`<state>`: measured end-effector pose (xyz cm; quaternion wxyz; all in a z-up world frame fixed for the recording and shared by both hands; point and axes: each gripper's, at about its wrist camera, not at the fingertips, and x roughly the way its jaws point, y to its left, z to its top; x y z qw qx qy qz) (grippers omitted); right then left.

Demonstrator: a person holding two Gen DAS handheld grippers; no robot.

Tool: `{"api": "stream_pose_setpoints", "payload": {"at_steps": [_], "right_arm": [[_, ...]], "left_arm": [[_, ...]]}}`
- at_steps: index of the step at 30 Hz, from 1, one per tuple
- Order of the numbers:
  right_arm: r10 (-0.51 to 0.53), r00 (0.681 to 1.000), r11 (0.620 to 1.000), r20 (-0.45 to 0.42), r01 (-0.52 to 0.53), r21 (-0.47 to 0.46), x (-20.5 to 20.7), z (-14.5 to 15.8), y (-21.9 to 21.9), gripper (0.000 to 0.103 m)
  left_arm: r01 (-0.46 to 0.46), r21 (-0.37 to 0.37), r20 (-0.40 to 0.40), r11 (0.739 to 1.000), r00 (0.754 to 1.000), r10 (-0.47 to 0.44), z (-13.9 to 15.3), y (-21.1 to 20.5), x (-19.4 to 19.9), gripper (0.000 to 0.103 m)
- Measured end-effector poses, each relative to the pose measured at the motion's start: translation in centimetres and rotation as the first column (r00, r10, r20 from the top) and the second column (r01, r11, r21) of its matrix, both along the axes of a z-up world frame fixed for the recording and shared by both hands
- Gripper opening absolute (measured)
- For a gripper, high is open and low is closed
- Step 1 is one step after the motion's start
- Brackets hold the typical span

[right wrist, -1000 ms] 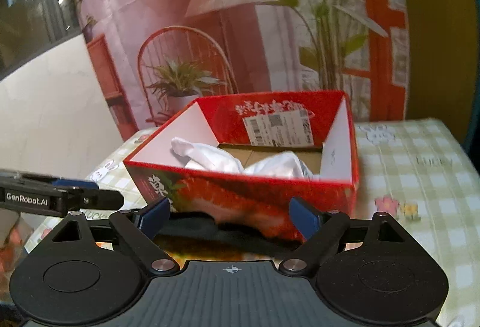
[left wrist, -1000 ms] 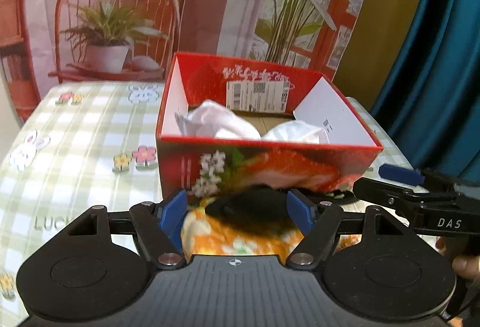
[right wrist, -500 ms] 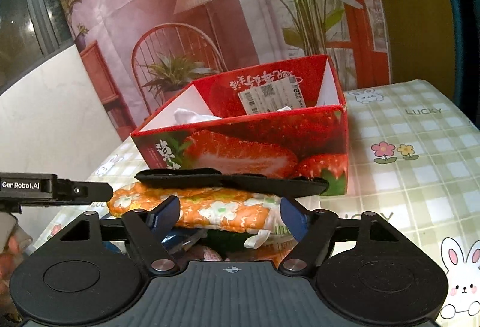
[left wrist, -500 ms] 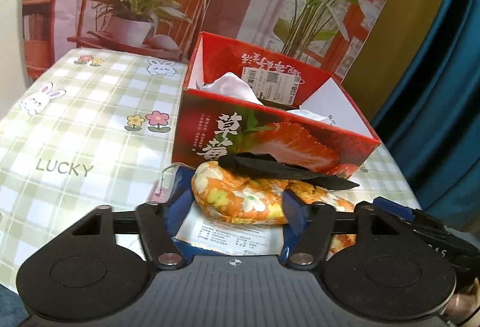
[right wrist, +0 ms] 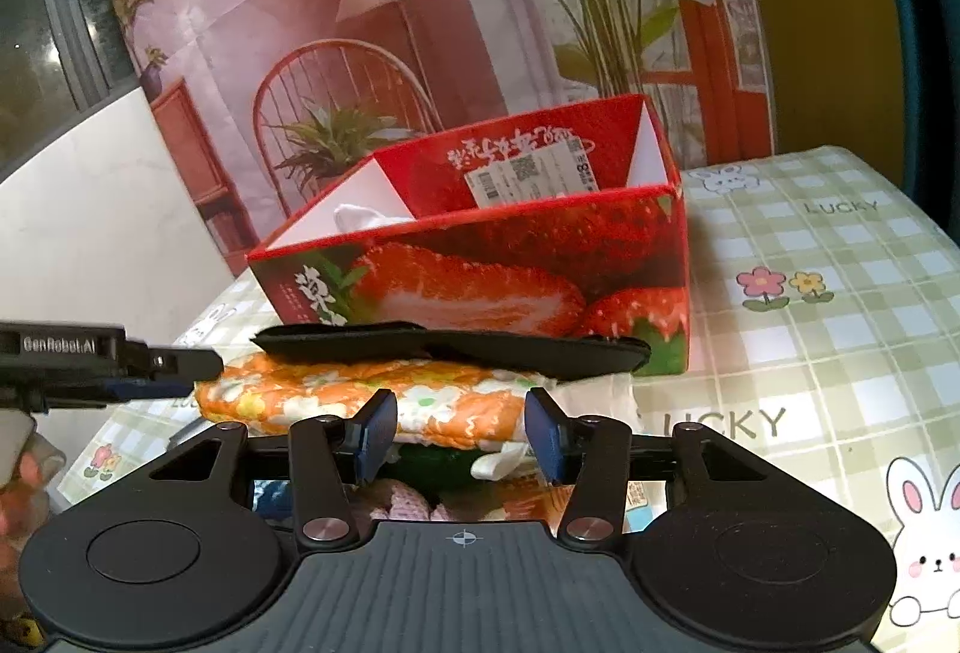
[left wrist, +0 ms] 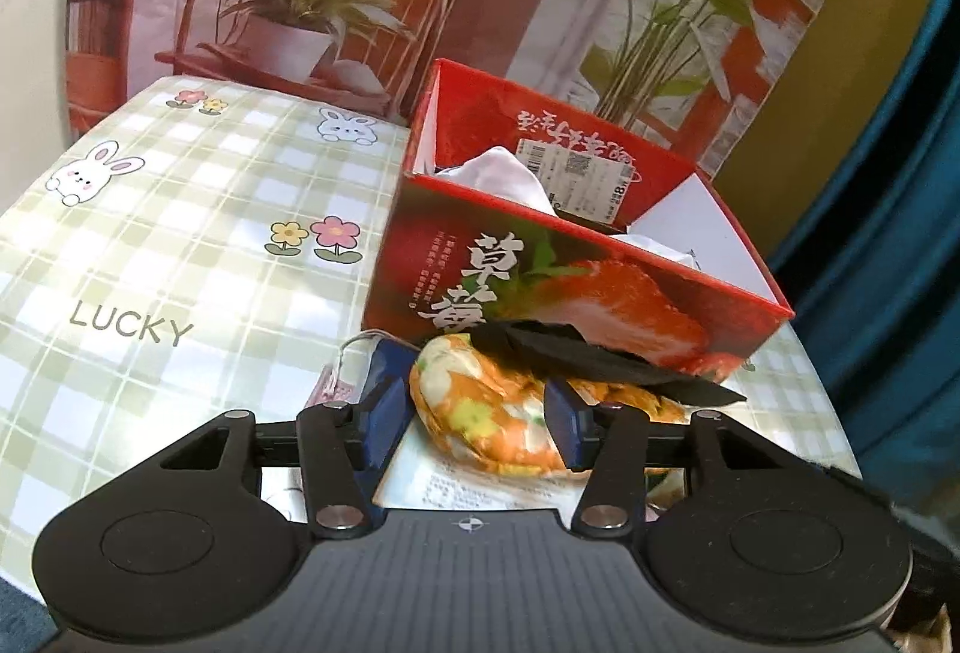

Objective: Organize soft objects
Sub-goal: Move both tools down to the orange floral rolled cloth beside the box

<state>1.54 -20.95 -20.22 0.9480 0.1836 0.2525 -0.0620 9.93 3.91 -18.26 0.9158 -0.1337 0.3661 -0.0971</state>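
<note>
Up close, the left hand-held gripper [left wrist: 474,416] straddles the rounded end of an orange floral padded cloth [left wrist: 480,413]; its blue pads [left wrist: 384,413] are closing, the right pad against the fabric, the left still just clear, so no grip yet. That cloth lies on the tabletop [left wrist: 180,245], just in front of a red strawberry-printed cardboard box [left wrist: 540,293], with a flat black fabric piece [left wrist: 600,353] draped along its top. From the right wrist view, the right hand-held gripper [right wrist: 461,434] is also closing around the cloth's near edge [right wrist: 360,401], its pads at either side but not clearly pressing, and the left gripper's arm [right wrist: 108,353] enters at the left edge. White soft items [left wrist: 498,173] sit inside the box, mostly hidden by its front wall. Beneath the cloth, a printed paper sheet [left wrist: 468,479], something green [right wrist: 432,464] and a pink knitted bit [right wrist: 408,503] show only as slivers, cut off by the gripper bodies, so I cannot tell what they are. A blurred hand [right wrist: 18,473] shows at the left edge.
</note>
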Motion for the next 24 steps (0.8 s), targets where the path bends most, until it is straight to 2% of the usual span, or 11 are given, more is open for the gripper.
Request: {"api": "stream_pose_setpoints", "payload": {"at_steps": [4, 10, 13, 24], "right_arm": [[0.006, 1.000, 1.000, -0.016, -0.006, 0.024, 0.5, -1.0, -0.3, 0.052], [0.000, 1.000, 0.999, -0.017, 0.000, 0.033, 0.7, -1.7, -0.5, 0.056], [-0.003, 1.000, 0.998, -0.025, 0.005, 0.061, 0.8, -2.2, -0.8, 0.056], [0.004, 1.000, 0.998, 0.005, -0.005, 0.068, 0.7, -2.3, -0.7, 0.055]], "left_arm": [[0.017, -0.008, -0.005, 1.000, 1.000, -0.017, -0.8, -0.5, 0.5, 0.054], [0.031, -0.019, -0.008, 0.999, 0.999, -0.031, -1.9, -0.6, 0.2, 0.054], [0.026, -0.050, -0.003, 0.998, 1.000, -0.026, -2.2, -0.2, 0.1, 0.054], [0.024, -0.048, -0.004, 0.999, 1.000, -0.024, -2.4, -0.3, 0.1, 0.056]]}}
